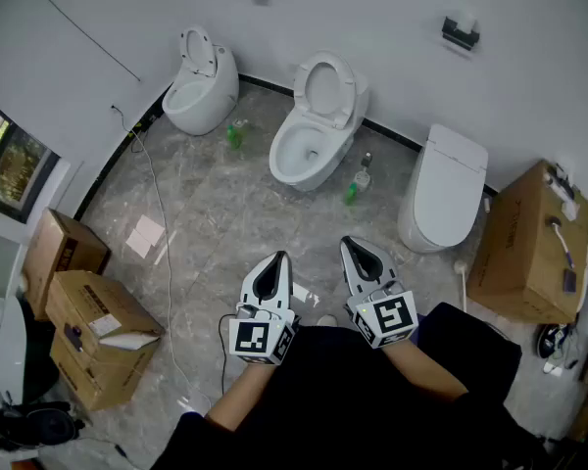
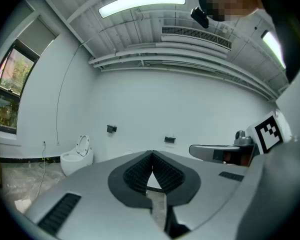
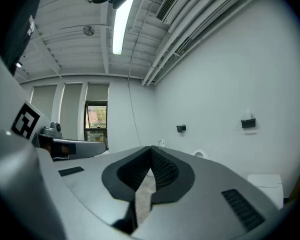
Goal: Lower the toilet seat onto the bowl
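The left tongs and right tongs are both pressed together and empty, well short of the middle toilet. Its toilet seat stands raised at the back of that bowl. Nudged by closed tips, it could slip and slam down. A step closer might knock over the green bottle just beside the bowl.

The middle toilet looked like glossy white ceramic; the floor was polished grey marbled stone. Boxes at left were matt brown cardboard. The left gripper had fingers of smooth grey plastic, ribbed black inside.
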Tool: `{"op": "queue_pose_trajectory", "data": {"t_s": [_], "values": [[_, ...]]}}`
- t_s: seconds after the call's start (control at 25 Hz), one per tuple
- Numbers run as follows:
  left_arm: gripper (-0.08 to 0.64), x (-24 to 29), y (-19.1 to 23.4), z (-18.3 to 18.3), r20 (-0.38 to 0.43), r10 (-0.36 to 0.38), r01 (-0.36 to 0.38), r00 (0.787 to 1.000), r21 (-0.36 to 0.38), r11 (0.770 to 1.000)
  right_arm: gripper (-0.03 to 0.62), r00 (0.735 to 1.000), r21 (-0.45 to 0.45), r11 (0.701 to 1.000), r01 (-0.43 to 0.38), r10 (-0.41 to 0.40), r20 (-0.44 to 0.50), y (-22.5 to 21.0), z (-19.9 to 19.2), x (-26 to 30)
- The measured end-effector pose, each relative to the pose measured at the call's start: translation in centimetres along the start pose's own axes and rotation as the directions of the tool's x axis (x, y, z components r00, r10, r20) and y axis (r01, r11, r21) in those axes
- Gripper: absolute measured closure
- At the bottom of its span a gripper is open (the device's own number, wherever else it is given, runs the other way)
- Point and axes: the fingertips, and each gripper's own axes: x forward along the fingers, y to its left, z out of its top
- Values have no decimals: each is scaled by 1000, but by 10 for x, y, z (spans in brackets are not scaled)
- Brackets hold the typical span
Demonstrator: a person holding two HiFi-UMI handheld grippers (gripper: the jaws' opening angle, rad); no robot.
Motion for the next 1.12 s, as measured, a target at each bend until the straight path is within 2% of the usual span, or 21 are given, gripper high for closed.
{"op": "queue_pose_trajectory", "data": {"t_s": [0.56, 0.72, 0.8, 1.0, 1.12], "values": [[548, -16, 13, -7, -14, 64, -64, 998, 20, 998, 561, 1000, 59, 998, 12, -14, 28, -23, -17, -17], [548, -16, 22, -10, -27, 70, -70, 997, 25, 997, 561, 999, -17, 999, 37, -36, 26, -28, -20, -11], [548, -12, 31, -10, -25, 69, -69, 997, 20, 997, 560, 999, -36, 998, 47, -46, 26, -30, -18, -2], [548, 16, 57, -14, -28, 53, -53, 998, 3, 999, 560, 997, 6, 998, 70, -70, 18, -38, -21, 24], [548, 41, 75, -11, -29, 45, -47, 999, -60, 997, 560, 996, 18, 996, 86, -86, -11, -47, -25, 43]]}}
